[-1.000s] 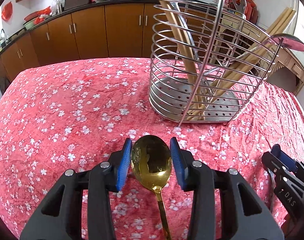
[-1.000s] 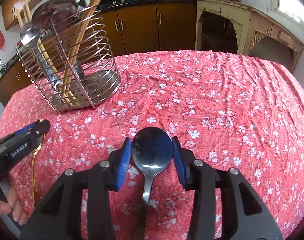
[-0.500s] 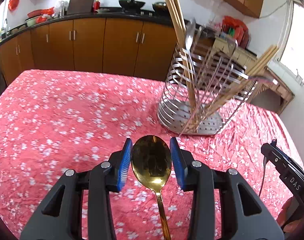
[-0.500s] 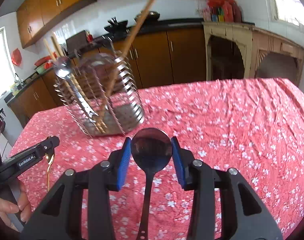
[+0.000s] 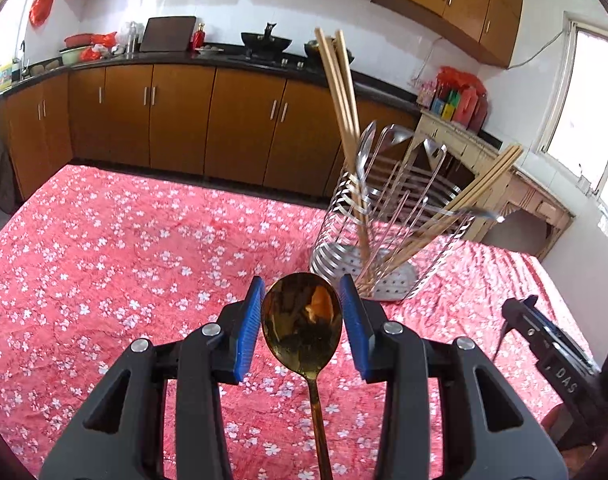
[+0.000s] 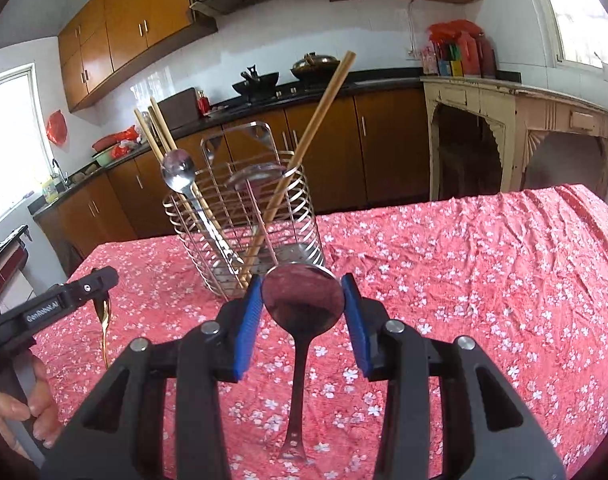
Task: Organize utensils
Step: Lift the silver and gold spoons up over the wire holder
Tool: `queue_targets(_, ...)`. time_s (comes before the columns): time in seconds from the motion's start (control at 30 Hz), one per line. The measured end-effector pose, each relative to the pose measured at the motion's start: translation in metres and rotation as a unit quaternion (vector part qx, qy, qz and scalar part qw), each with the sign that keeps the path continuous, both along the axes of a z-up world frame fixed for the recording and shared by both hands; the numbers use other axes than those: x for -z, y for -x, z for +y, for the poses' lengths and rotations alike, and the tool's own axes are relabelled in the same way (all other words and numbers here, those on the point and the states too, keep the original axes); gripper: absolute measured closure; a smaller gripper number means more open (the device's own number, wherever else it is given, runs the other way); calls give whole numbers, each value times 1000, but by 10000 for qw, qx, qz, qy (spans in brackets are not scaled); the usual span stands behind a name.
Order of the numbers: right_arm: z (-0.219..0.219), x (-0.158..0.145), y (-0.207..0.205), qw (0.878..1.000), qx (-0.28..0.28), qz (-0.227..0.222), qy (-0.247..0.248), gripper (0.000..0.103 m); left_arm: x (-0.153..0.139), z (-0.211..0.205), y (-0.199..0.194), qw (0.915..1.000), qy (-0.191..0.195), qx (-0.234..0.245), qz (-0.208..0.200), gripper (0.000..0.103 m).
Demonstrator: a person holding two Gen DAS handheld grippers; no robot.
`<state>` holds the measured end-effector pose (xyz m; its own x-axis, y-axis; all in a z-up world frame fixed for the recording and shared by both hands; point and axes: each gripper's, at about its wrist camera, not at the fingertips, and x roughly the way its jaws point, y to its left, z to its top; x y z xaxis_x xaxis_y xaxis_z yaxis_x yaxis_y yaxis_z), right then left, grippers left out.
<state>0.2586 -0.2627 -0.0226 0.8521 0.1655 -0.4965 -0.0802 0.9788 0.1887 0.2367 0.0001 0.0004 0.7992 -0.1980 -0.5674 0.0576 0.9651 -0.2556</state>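
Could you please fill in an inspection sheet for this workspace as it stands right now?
Surface: table under a red floral cloth, creased.
Job's things: gold spoon in the left gripper; steel spoon in the right gripper; wire caddy upright on the cloth, holding chopsticks and a spoon.
Clutter: nothing seen on the cloth.
Grippers: left gripper shut on the gold spoon's bowl; right gripper shut on the steel spoon's bowl; both raised off the cloth.
Cables: one wire on the wall by the window.
Surroundings: brown cabinets, wok on the counter, worn cream sideboard.
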Motion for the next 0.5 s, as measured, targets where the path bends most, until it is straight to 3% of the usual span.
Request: queue_targets(0.5,4,-30,5,9990,-103,-432,-39,64,-41,-4,3,9985,-35,67,-539,64)
